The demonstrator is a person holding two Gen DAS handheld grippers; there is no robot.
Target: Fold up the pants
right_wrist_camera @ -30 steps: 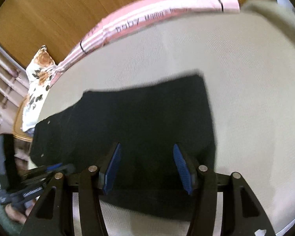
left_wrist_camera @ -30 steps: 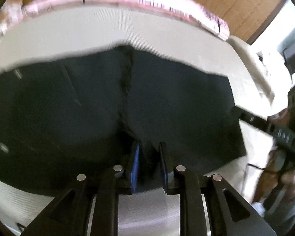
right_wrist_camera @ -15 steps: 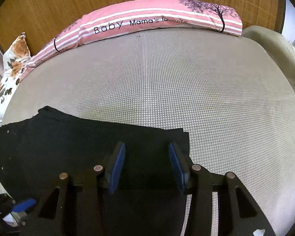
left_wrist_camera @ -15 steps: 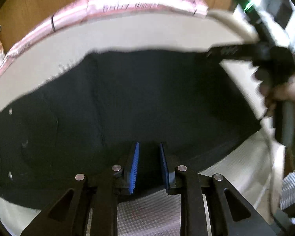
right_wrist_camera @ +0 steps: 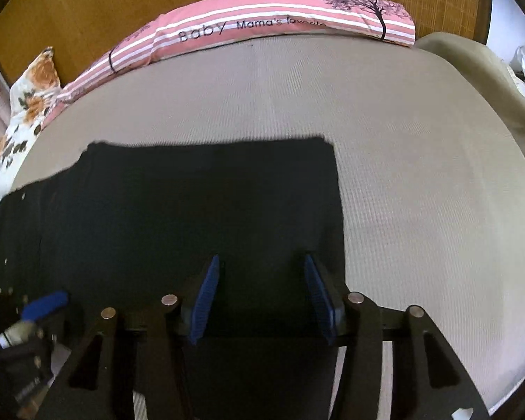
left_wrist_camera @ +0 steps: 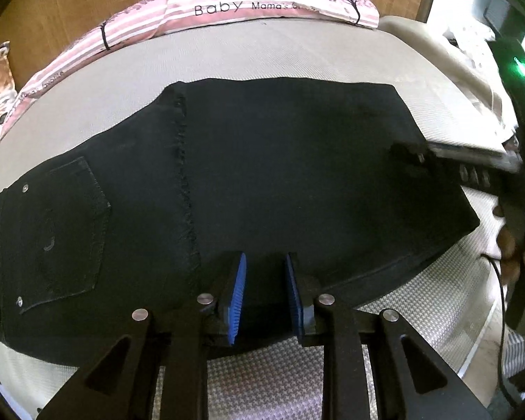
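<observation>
Black pants (left_wrist_camera: pixel 262 182) lie flat and folded on the beige bed, back pocket at the left, a seam running down the middle-left. They also show in the right wrist view (right_wrist_camera: pixel 192 217). My left gripper (left_wrist_camera: pixel 264 273) hovers over the near edge of the pants, jaws partly open with a narrow gap, holding nothing. My right gripper (right_wrist_camera: pixel 260 280) is open wide over the pants' right end, empty. The right gripper also shows at the right edge of the left wrist view (left_wrist_camera: pixel 472 175), over the pants' right end.
A pink striped pillow (right_wrist_camera: pixel 262 21) lies along the wooden headboard (right_wrist_camera: pixel 87 7). A floral pillow (right_wrist_camera: pixel 24 105) sits at the far left. The beige mattress (right_wrist_camera: pixel 420 175) extends to the right of the pants. A beige cushion (right_wrist_camera: pixel 472 63) sits at the far right.
Both grippers pulled back from the pants, which now lie flat. The right gripper moved from across the pants to their right end.
</observation>
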